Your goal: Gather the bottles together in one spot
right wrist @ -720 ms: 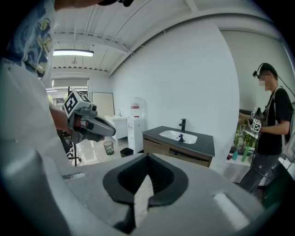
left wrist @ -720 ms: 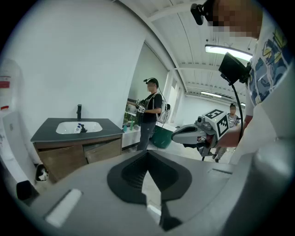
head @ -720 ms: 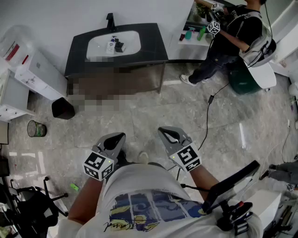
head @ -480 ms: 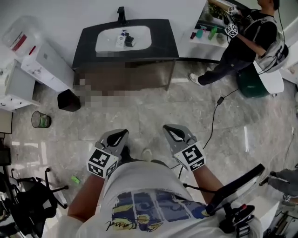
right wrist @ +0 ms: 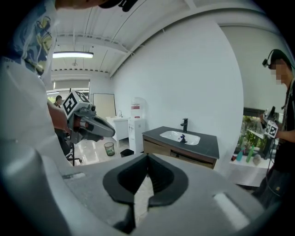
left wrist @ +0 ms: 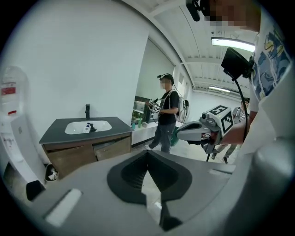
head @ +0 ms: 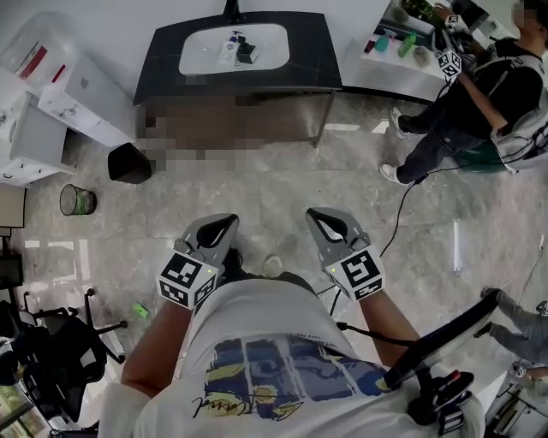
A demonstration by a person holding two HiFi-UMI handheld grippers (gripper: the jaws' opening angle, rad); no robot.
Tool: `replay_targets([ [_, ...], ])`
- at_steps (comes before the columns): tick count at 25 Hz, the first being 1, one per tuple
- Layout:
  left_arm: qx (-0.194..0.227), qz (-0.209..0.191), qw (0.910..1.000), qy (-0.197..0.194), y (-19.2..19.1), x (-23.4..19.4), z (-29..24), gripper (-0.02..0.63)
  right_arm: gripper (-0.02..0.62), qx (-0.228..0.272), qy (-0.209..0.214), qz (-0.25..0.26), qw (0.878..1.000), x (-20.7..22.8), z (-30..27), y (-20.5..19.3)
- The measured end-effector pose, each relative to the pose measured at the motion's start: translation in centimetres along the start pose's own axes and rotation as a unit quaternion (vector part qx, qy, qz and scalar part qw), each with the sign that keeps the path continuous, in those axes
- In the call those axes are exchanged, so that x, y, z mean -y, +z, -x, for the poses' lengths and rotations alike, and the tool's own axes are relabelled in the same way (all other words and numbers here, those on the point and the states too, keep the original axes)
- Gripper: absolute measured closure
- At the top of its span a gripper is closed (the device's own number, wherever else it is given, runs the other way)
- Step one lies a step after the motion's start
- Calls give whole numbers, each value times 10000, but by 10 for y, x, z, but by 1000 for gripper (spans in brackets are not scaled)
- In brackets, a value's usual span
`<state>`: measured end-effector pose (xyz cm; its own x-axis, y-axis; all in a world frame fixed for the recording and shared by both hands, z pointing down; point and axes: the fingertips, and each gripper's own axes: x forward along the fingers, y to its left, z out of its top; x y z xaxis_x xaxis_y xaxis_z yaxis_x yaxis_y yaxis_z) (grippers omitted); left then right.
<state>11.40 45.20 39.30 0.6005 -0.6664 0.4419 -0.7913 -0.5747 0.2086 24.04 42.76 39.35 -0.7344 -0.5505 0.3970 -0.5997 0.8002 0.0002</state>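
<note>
I can't count the bottles lying in the sink at the top of the head view; they are too small. The faucet is cut by the top edge. The teal and green bottles on the white worktop, upper right, show no detail. The second person runs off the right edge.

Vanity sink holds white bottle beside dark object.
</note>
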Motion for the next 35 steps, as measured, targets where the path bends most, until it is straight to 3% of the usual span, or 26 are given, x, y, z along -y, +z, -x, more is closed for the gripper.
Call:
replay_targets([
  [8, 70, -6, 9998, 203, 9, -26, 0, 604, 554, -46, 127, -32, 9999, 7, -27, 2],
  [15, 54, 64, 10000, 31, 15, -72, -15, 602, 537, -140, -175, -87, 9997, 25, -61, 20],
  [24, 214, -111, 9985, -484, 62, -167, -44, 572, 503, -378, -613, -174, 9973, 50, -148, 61],
  [35, 146, -177, 9974, -683, 74, -289, -44, 557, 492, -462, -657, -142, 9967, 51, -279, 118],
])
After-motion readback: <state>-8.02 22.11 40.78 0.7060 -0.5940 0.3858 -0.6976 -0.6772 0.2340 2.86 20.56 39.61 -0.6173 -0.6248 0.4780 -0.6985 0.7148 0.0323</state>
